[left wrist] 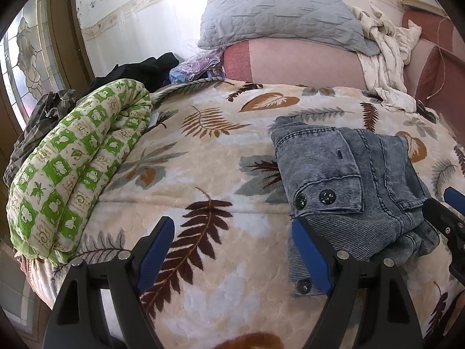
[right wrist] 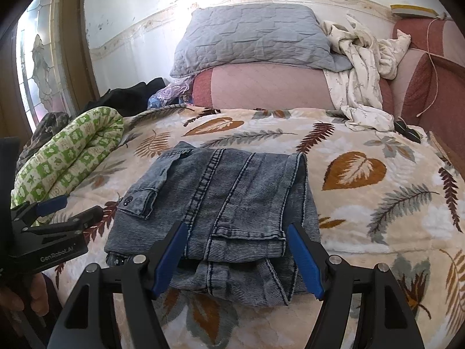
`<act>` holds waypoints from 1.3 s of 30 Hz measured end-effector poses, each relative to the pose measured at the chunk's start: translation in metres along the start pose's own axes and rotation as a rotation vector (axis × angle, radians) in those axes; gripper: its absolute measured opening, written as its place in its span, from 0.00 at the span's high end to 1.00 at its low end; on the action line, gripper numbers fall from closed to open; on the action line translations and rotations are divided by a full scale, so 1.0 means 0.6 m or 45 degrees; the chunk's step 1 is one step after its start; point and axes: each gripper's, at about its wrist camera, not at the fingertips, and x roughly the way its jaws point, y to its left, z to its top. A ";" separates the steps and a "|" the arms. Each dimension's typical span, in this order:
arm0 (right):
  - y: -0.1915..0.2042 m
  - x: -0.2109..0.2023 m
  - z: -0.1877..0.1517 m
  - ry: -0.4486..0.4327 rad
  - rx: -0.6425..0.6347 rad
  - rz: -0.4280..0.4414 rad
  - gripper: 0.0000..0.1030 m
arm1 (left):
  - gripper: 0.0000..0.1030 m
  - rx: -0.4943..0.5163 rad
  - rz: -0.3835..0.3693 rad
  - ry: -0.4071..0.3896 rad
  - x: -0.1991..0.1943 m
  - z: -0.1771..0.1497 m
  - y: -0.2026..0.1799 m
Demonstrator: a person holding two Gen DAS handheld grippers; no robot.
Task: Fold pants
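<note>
Pants [right wrist: 215, 212] are seen on the leaf-print blanket [right wrist: 363, 203] of the bed, already folded into a compact, roughly square bundle of grey-blue denim; layers are stacked, with the lower layer's edge showing at the near side. A buttoned pocket flap [left wrist: 328, 195] is turned up on the bundle's left part.

Right tool [right wrist: 238, 258]: jaws spread wide, nothing held. It is positioned at the near edge of the bundle, fingers to either side of the upper fold's edge; contact with the cloth cannot be confirmed. Placement is judged suited to pressing or squaring that edge.

Left tool [left wrist: 232, 250]: jaws likewise parted and empty. It is held over bare blanket, with its right finger just at the bundle's left corner, judged kept out of the fold's way.

Folding is judged almost finished; only tidying appears left.

Off to the left, a rolled green-and-white quilt [left wrist: 72, 168] is noted, well apart from the pants. A grey pillow [right wrist: 250, 35] and a crumpled white cloth [right wrist: 363, 72] are noted at the bed's far end.
</note>
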 end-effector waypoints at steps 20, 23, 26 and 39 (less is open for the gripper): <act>0.016 0.004 0.010 -0.014 -0.005 0.009 0.28 | 0.19 -0.020 -0.029 0.013 0.009 0.003 0.011; 0.018 0.003 0.010 -0.018 -0.010 0.000 0.28 | 0.19 -0.022 -0.028 0.017 0.010 0.003 0.012; 0.017 0.003 0.009 -0.015 0.000 0.005 0.28 | 0.19 -0.026 -0.024 0.014 0.010 0.002 0.014; 0.020 0.006 0.008 -0.010 -0.008 0.016 0.28 | 0.19 -0.030 -0.018 0.028 0.018 -0.001 0.018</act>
